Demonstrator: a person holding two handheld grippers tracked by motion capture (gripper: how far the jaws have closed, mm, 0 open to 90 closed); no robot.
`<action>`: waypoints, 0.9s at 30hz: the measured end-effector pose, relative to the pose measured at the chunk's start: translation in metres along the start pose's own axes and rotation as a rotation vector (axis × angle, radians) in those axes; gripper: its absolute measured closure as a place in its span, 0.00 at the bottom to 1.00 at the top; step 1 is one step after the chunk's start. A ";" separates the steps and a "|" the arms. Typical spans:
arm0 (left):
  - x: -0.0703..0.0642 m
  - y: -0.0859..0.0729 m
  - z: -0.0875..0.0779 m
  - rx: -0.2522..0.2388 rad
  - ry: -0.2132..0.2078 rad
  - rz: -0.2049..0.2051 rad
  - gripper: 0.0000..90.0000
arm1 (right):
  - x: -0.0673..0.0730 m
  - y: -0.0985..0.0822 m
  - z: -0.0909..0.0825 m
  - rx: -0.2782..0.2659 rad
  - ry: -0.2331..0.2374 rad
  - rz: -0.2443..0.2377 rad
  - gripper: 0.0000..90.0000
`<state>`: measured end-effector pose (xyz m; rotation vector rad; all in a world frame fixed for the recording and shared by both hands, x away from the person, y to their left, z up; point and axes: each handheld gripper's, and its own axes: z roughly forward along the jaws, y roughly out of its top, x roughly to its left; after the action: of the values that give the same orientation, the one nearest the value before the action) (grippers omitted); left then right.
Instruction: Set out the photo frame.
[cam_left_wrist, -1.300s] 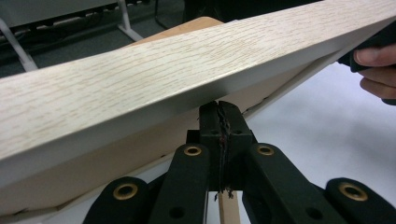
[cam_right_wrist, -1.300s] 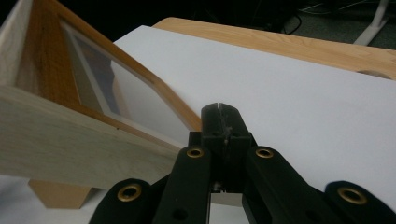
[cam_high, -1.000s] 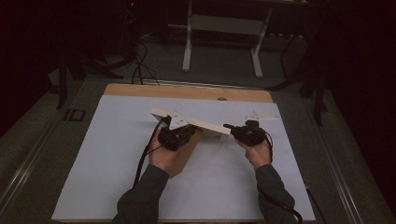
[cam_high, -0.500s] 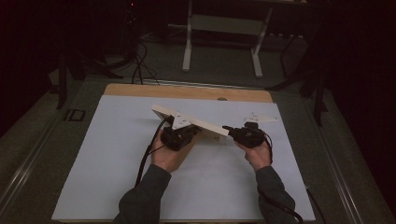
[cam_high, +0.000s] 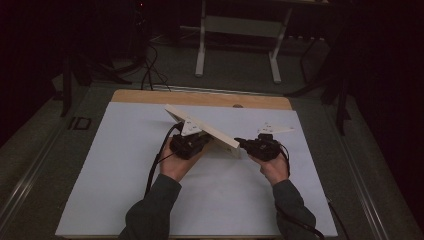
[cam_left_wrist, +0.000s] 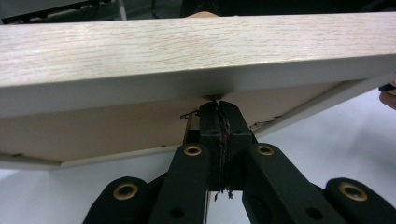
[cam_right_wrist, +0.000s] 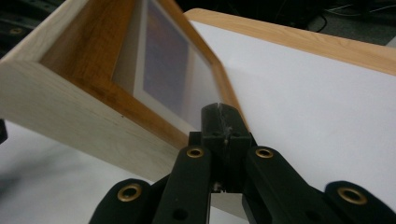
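Above the white worktop (cam_high: 125, 165), a wooden picture frame (cam_high: 202, 126) is propped at a tilt between two tongs.

Left tongs (cam_left_wrist: 218, 108) are clenched with nothing between the jaws, tips against the frame's back; right tongs (cam_right_wrist: 223, 122) are likewise clenched empty, tips at the frame's glass front near its lower corner.

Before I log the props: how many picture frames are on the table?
1. A wooden picture frame stands tilted mid-table, between the left tongs and right tongs. None seems hidden.
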<state>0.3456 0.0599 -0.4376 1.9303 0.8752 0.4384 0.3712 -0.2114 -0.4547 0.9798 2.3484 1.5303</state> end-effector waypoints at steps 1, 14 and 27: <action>0.001 0.000 0.000 -0.001 -0.002 0.000 1.00 | 0.001 0.000 0.000 0.001 0.002 -0.002 1.00; 0.012 -0.001 0.001 0.003 -0.016 0.002 1.00 | 0.017 0.001 0.005 0.034 0.066 -0.060 1.00; 0.018 0.002 0.000 0.018 -0.037 0.020 1.00 | 0.032 0.002 0.004 0.045 0.107 -0.099 1.00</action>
<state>0.3585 0.0727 -0.4369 1.9589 0.8389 0.4072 0.3496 -0.1885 -0.4479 0.7965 2.4740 1.5351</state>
